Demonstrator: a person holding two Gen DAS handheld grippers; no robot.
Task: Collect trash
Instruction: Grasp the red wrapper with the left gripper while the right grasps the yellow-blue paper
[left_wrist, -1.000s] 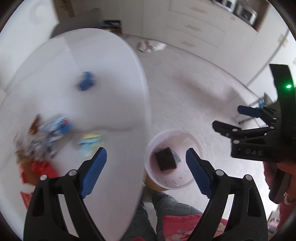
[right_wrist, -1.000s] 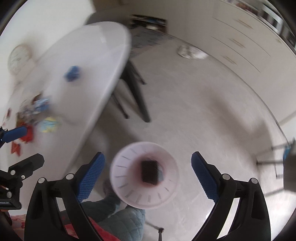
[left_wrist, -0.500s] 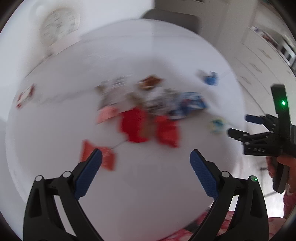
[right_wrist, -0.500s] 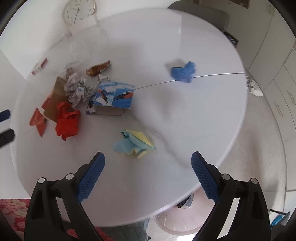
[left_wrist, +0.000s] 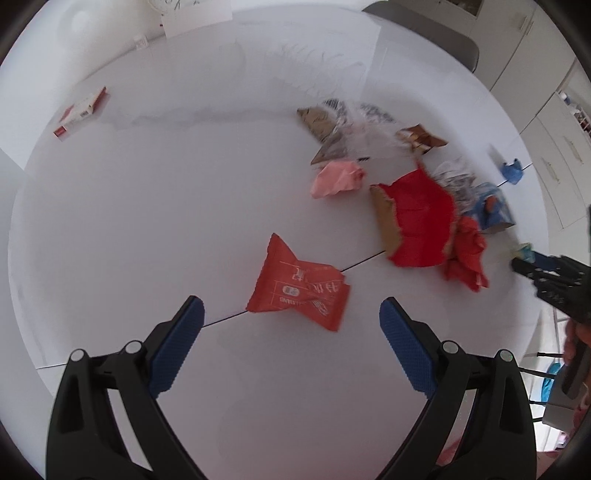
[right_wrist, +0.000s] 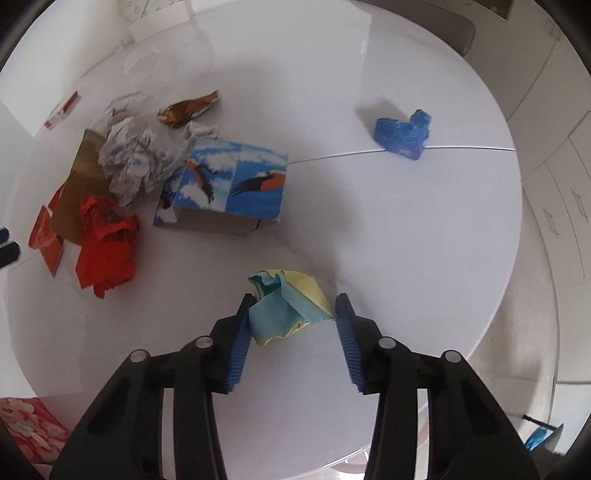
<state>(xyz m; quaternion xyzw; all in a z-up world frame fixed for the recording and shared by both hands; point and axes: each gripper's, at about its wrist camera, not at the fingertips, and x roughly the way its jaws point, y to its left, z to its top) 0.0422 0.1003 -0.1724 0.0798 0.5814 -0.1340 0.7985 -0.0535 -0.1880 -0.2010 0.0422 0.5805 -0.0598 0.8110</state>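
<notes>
Right tool (right_wrist: 293, 314) narrowed around paper wad (right_wrist: 286, 306)

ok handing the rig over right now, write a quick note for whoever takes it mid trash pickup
Right gripper: jaws closing around the crumpled yellow-blue paper on the white table; it is not lifted yet.
Left gripper: open and empty, hovering just short of the flat red wrapper.
Left to collect: red torn paper, pink wad, crumpled newsprint, bird-print box, brown wrapper, blue wad.
No bin shows in either view.
</notes>
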